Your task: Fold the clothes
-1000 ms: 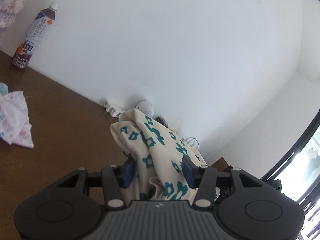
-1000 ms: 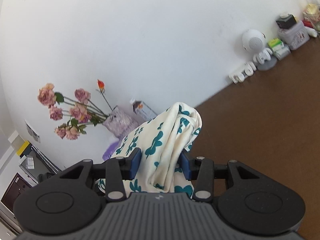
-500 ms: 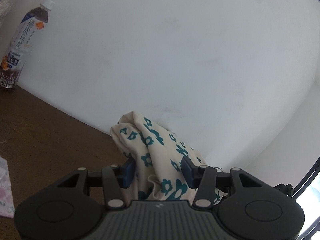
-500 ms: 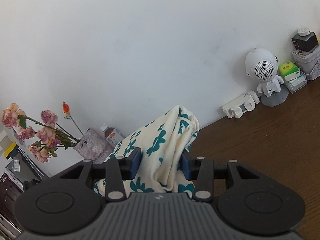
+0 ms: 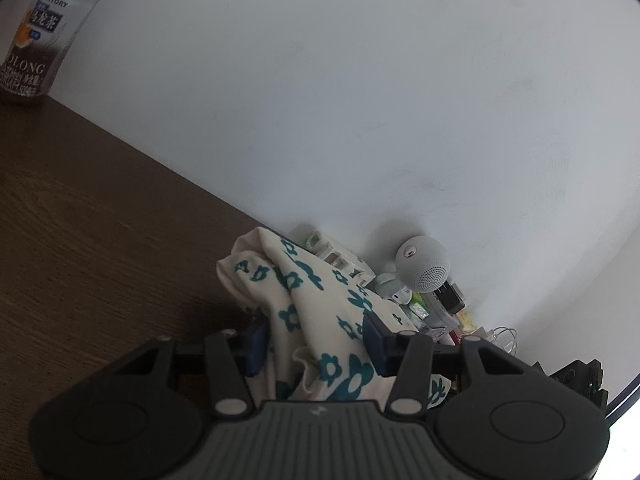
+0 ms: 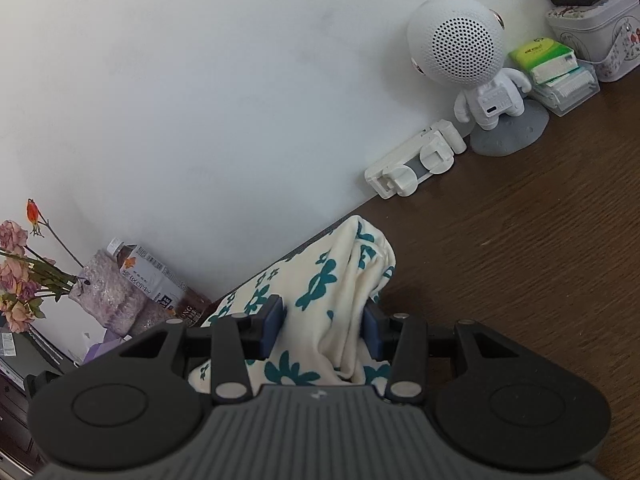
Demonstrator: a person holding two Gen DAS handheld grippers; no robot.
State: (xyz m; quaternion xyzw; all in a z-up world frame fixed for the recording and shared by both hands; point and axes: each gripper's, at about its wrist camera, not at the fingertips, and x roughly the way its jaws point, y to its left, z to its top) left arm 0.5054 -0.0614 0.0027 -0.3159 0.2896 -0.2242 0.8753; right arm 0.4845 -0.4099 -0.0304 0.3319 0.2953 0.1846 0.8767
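Note:
A cream garment with teal flowers (image 5: 304, 292) bunches up between the blue pads of my left gripper (image 5: 316, 340), which is shut on it above the dark wooden table (image 5: 80, 240). In the right wrist view the same cream garment (image 6: 328, 280) is pinched in my right gripper (image 6: 324, 328), also shut on it, close to the white wall. The rest of the cloth hangs below both grippers, out of sight.
An oolong tea bottle (image 5: 40, 32) stands at the far left by the wall. A white round-headed speaker figure (image 6: 472, 64), a white clip holder (image 6: 416, 160), tissue packs (image 6: 552, 68) and a tin (image 6: 596, 40) line the wall. Dried flowers in a lilac vase (image 6: 108, 292) stand left.
Both grippers have moved closer to the wall and table with the garment still held; the bottle and the speaker figure look much larger now.

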